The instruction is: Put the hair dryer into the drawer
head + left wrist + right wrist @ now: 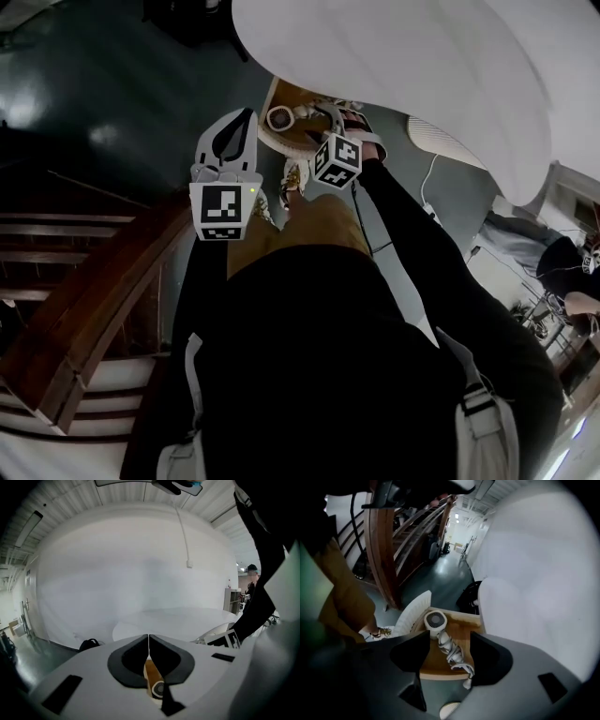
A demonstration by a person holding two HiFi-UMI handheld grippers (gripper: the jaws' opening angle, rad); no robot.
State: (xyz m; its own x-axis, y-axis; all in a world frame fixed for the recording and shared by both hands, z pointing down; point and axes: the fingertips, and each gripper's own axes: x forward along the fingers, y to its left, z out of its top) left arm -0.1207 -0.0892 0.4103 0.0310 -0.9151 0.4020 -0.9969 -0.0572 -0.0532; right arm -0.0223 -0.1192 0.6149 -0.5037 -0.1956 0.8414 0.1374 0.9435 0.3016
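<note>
The white hair dryer (435,620) lies in the open wooden drawer (461,625), grille up, its cord (452,651) wound along the handle. In the head view the hair dryer (281,119) rests in the same drawer (279,94), just under the big white rounded body. My right gripper (450,641) hangs open above the dryer, its jaws wide apart with nothing between them; the head view puts that right gripper (325,114) beside the dryer. My left gripper (247,114) is shut and empty, left of the drawer. Past its closed jaws the dryer's grille (157,688) shows.
A large white rounded body (422,56) overhangs the drawer. A wooden stair railing (103,281) runs along the left. A white ribbed panel (411,615) stands at the drawer's left side. A black bag (466,597) lies on the dark floor behind. Another person (553,258) stands at far right.
</note>
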